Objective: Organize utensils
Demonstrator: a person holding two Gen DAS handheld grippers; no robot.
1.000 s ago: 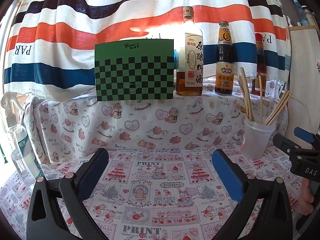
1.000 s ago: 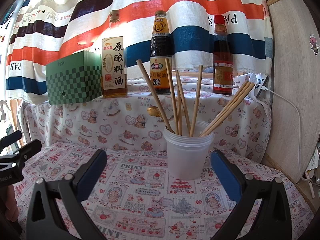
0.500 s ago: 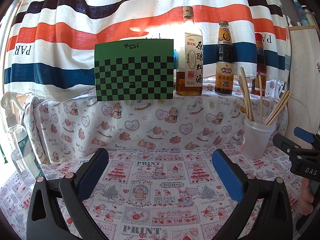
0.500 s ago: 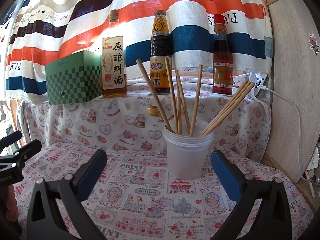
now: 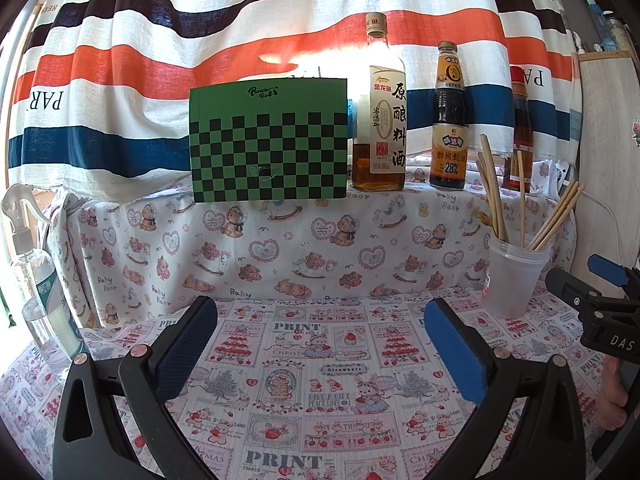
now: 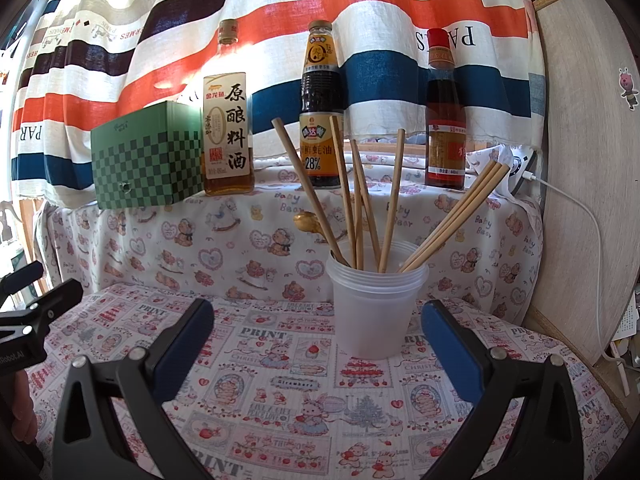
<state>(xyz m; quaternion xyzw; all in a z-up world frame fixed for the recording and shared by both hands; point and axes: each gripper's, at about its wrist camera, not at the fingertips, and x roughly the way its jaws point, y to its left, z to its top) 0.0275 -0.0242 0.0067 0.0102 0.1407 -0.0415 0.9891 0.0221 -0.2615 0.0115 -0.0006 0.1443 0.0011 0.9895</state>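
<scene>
Wooden chopsticks (image 6: 352, 200) fan out of a frosted plastic cup (image 6: 374, 308) at 12 o'clock from the right gripper (image 6: 316, 328), whose blue-padded jaws gape wide and empty. The left gripper (image 5: 320, 328) gapes likewise over the "PRINT" tablecloth (image 5: 320, 360). A bottle (image 6: 320, 108) reads "28%".

Barely anything differs from a second ago: seen from the black, blue-padded right gripper (image 6: 318, 312), the translucent white plastic cup (image 6: 374, 312) and the long wooden chopsticks (image 6: 390, 200) standing in it sit a trace higher in the view, and so do the three tall glass sauce bottles (image 6: 323, 120) behind the table's back edge, so this wide-open gripper has tipped down by a hair
</scene>
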